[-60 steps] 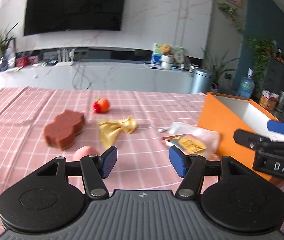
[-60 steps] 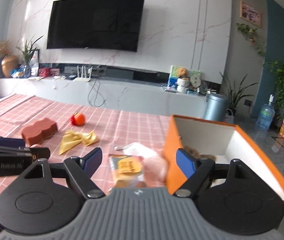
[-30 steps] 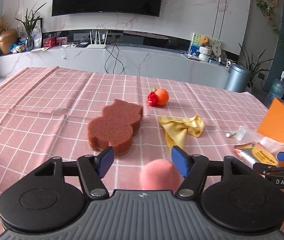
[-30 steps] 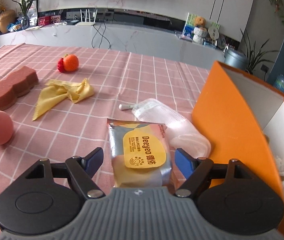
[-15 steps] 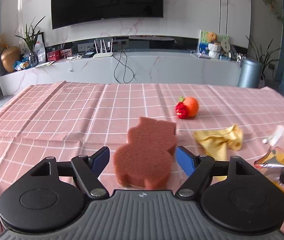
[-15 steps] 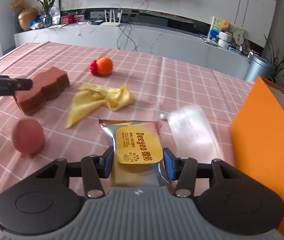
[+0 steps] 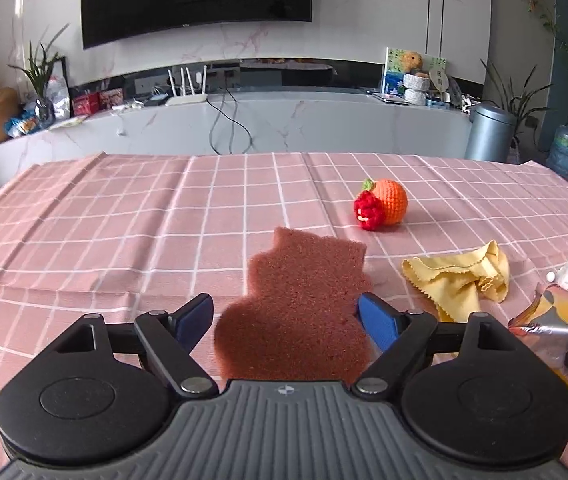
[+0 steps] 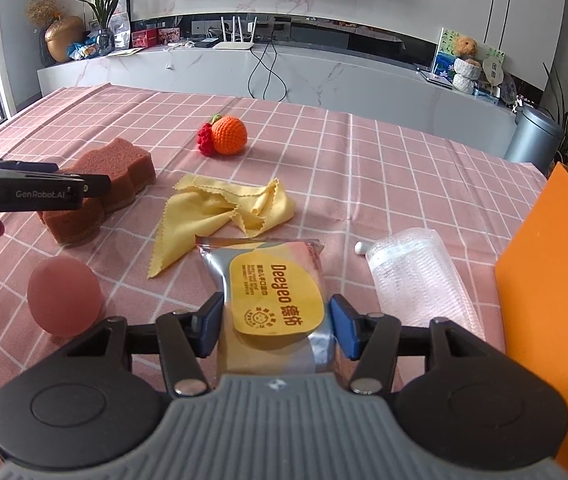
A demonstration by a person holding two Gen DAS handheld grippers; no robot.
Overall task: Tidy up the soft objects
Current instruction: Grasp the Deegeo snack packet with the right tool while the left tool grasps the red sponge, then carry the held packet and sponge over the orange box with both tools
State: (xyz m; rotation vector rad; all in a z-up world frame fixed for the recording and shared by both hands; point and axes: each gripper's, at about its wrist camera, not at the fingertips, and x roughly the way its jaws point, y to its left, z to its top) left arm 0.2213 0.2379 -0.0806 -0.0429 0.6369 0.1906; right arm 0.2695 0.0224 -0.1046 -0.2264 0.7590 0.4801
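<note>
A brown sponge (image 7: 296,312) lies on the pink checked cloth between the fingers of my left gripper (image 7: 290,322); the jaws are open around it, with a gap on the left side. It also shows in the right wrist view (image 8: 100,188). My right gripper (image 8: 274,326) is shut on a foil wipes packet (image 8: 276,296) with a yellow label. The packet also shows at the right edge of the left wrist view (image 7: 560,320). An orange box (image 8: 552,280) stands at the right.
A crocheted orange with a red berry (image 8: 226,136), a crumpled yellow cloth (image 8: 220,212), a pink ball (image 8: 64,296) and a clear bubble-wrapped packet (image 8: 416,276) lie on the table cloth (image 7: 124,220). The left gripper's body (image 8: 24,192) reaches in from the left.
My left gripper has moved from over the pink ball to straddle the brown sponge. My right gripper has closed onto the wipes packet.
</note>
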